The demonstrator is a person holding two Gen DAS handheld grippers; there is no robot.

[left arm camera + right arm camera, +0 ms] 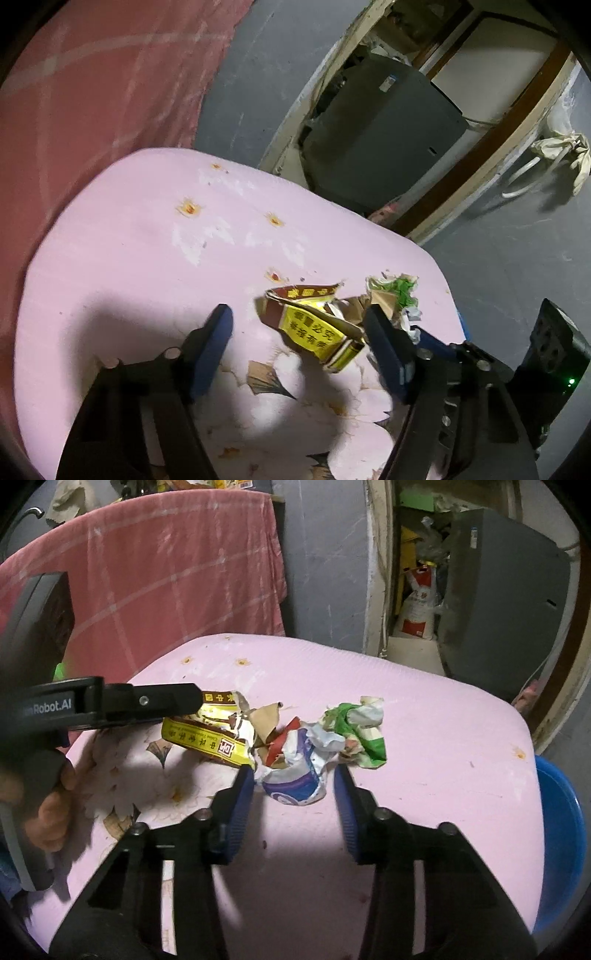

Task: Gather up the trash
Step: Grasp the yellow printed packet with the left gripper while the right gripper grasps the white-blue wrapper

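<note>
A pile of torn trash lies on the pink floral tabletop (129,258) (443,757). A yellow and red packet (314,332) (210,738) sits between the fingers of my left gripper (299,328); its jaws stand apart and the left pad is clear of the packet. A crumpled white and purple wrapper (295,779) lies between the blue pads of my right gripper (293,786), with small gaps on both sides. Just beyond it is a green and white crumpled wrapper (358,727) (402,291). In the right wrist view the left gripper's black arm (147,701) reaches over the packet, held by a hand (55,794).
A blue basin (561,812) sits below the table's right edge. A pink towel (166,572) (92,74) hangs behind the table. A grey box (388,129) (498,609) stands in a cluttered doorway. A loose brown scrap (266,380) lies near the left gripper.
</note>
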